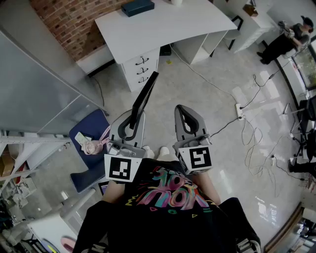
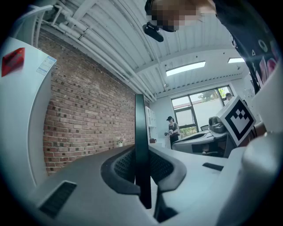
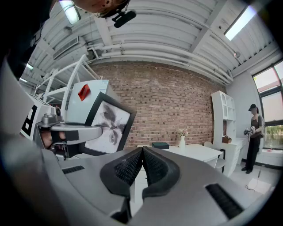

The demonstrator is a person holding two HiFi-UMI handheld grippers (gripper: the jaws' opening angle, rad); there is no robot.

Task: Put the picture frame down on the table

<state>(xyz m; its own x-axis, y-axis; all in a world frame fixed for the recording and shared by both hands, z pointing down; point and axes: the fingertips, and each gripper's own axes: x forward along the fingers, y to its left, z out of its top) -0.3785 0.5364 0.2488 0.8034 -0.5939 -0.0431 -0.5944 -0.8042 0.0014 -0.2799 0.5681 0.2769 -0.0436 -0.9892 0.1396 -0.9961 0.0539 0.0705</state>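
A thin black picture frame (image 1: 144, 98) stands edge-on in my left gripper (image 1: 132, 118), whose jaws are shut on its lower edge. In the left gripper view the picture frame (image 2: 142, 145) runs straight up between the pads. From the right gripper view the picture frame (image 3: 108, 125) shows its face, a grey abstract print, held by the left gripper (image 3: 66, 133). My right gripper (image 1: 186, 117) is shut on nothing and hangs beside the left one over the floor. The white table (image 1: 163, 22) lies ahead of both grippers.
A dark box (image 1: 138, 7) rests on the table's far side, and a white drawer unit (image 1: 141, 68) stands under it. A brick wall (image 1: 74, 20) is behind. Cables and a power strip (image 1: 240, 109) lie on the floor at the right. A blue chair (image 1: 88, 148) stands to the left.
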